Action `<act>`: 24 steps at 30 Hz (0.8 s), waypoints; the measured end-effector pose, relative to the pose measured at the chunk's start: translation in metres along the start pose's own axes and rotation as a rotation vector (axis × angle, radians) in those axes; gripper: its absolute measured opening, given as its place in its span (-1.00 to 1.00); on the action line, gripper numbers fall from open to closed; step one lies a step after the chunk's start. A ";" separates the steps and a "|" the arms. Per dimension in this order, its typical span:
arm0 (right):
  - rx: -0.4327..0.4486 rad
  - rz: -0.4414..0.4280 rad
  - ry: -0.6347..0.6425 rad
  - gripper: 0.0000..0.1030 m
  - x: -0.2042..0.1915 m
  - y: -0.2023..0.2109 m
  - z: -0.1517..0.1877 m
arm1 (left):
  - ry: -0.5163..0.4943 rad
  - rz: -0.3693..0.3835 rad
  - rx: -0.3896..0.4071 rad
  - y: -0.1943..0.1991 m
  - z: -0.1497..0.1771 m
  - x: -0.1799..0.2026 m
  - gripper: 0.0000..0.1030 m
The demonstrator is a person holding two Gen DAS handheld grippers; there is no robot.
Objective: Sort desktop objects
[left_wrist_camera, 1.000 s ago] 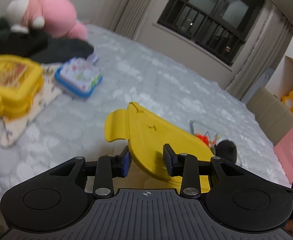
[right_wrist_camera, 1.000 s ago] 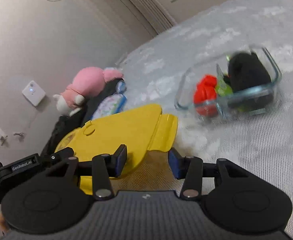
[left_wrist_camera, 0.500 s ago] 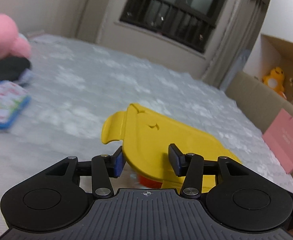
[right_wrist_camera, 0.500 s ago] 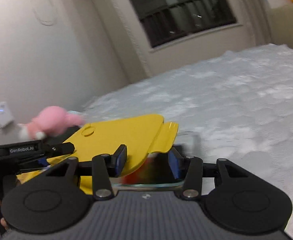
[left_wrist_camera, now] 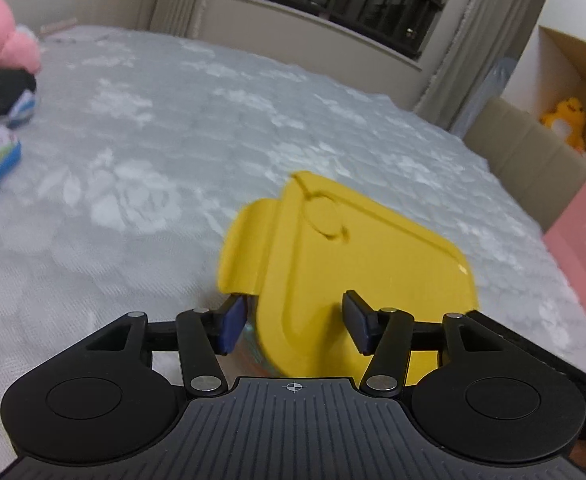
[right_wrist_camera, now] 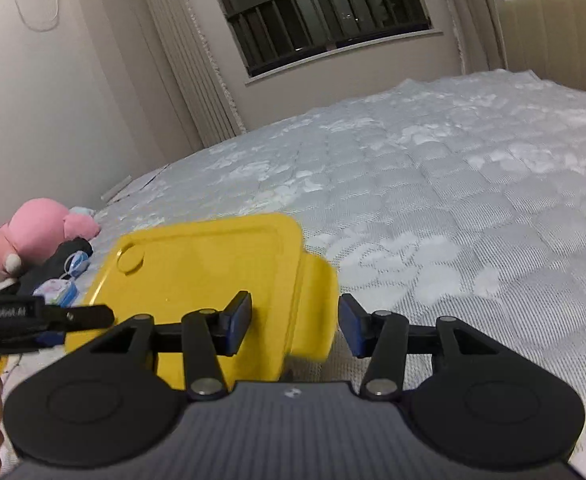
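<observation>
Left gripper (left_wrist_camera: 295, 322) jaws are opening around the yellow lid (left_wrist_camera: 357, 264), right gripper (right_wrist_camera: 295, 322) apart too. Lid's loose on the glass container (left_wrist_camera: 253, 344), could slide onto the bed (left_wrist_camera: 173, 160).

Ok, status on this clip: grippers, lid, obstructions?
Left gripper opening, right gripper open, yellow lid between both, unclamped. Lid covers container. Bed ahead clear.

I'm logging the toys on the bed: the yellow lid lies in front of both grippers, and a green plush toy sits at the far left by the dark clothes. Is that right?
Not quite: the plush toy is pink, not green, as the right wrist view shows. The rest holds: the yellow lid lies in front of both grippers, and the toy sits at the far left by the dark clothes.
</observation>
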State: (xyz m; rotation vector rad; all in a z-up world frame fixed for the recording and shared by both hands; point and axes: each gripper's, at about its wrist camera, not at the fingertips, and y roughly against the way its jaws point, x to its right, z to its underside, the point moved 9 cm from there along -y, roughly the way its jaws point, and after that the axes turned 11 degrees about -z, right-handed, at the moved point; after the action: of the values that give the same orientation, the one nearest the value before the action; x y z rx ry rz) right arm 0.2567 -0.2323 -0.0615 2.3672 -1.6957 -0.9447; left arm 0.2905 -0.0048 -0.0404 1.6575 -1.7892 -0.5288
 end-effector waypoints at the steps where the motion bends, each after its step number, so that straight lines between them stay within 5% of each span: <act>1: -0.001 0.008 0.013 -0.08 -0.002 -0.002 -0.002 | -0.006 -0.007 -0.001 -0.002 -0.002 0.000 0.15; 4: 0.006 0.040 0.073 -0.13 -0.010 -0.007 -0.008 | -0.006 -0.003 -0.028 -0.007 -0.002 0.002 0.18; 7: 0.011 0.050 0.110 -0.39 -0.018 -0.013 -0.018 | 0.019 0.006 -0.050 -0.009 0.001 0.002 0.28; 9: 0.009 0.024 0.120 -0.88 -0.024 -0.018 -0.026 | 0.027 0.013 -0.034 -0.008 -0.003 0.000 0.25; 13: 0.008 -0.038 0.135 -0.92 -0.039 -0.018 -0.033 | 0.038 0.085 -0.025 0.008 -0.009 0.003 -0.25; 16: 0.032 -0.094 0.115 -0.91 -0.051 0.004 -0.028 | 0.035 0.112 0.009 0.029 -0.007 0.004 -0.32; 17: 0.048 -0.092 0.109 -0.82 -0.052 0.015 -0.026 | 0.037 0.100 0.005 0.032 -0.006 0.003 -0.32; 19: 0.084 -0.061 0.036 -0.17 -0.037 0.040 -0.020 | 0.037 0.094 -0.015 0.031 -0.002 0.003 -0.29; 20: 0.115 -0.065 -0.040 0.32 -0.025 0.054 -0.017 | 0.047 0.098 -0.025 0.029 -0.001 0.003 -0.29; 22: 0.178 -0.112 -0.251 0.47 0.003 0.077 -0.008 | 0.075 0.110 -0.043 0.024 0.001 0.004 -0.29; 24: 0.146 -0.149 -0.426 0.50 0.026 0.077 0.001 | 0.098 0.124 -0.055 0.020 0.003 0.006 -0.28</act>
State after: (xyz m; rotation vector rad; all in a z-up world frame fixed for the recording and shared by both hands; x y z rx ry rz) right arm 0.1975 -0.2840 -0.0429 2.5530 -1.7897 -1.4896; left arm 0.2736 -0.0081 -0.0280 1.4981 -1.7764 -0.4299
